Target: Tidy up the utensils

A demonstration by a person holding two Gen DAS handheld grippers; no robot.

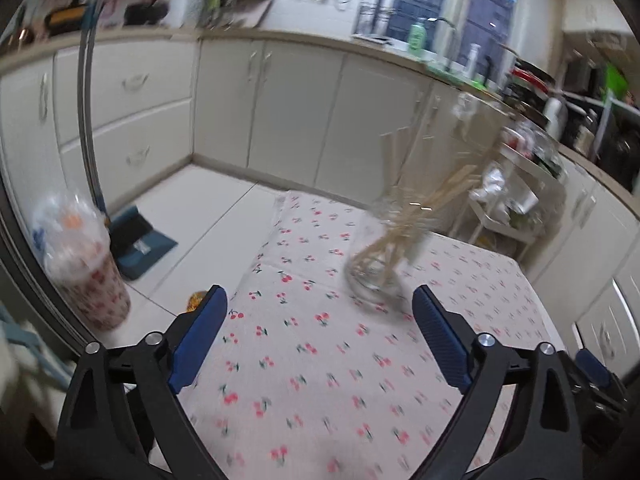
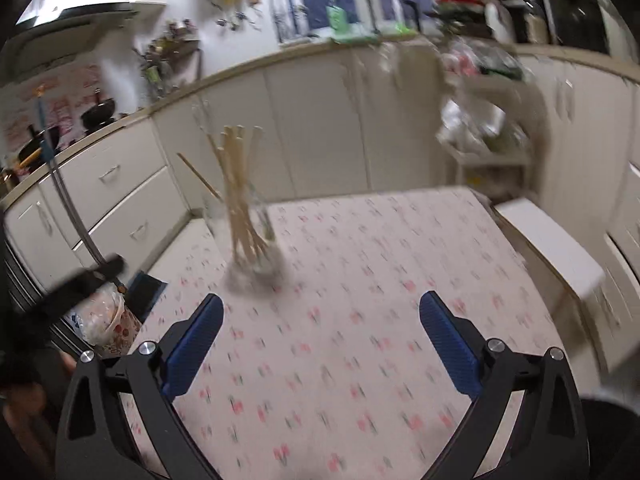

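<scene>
A clear glass jar (image 1: 380, 272) stands on the cherry-print tablecloth (image 1: 320, 360) and holds several wooden chopsticks (image 1: 424, 204) that fan out of its top. My left gripper (image 1: 320, 308) is open and empty, a short way in front of the jar. In the right wrist view the same jar (image 2: 256, 260) with its chopsticks (image 2: 238, 184) stands at the far left of the cloth (image 2: 360, 320). My right gripper (image 2: 320, 316) is open and empty, nearer than the jar and to its right. Both views are blurred.
White kitchen cabinets (image 1: 280, 112) run behind the table. A lined waste bin (image 1: 84, 268) and a blue dustpan (image 1: 140, 244) stand on the floor at the left. A white cart (image 1: 508, 200) with clutter stands at the back right. A white stool (image 2: 556, 252) is beside the table's right edge.
</scene>
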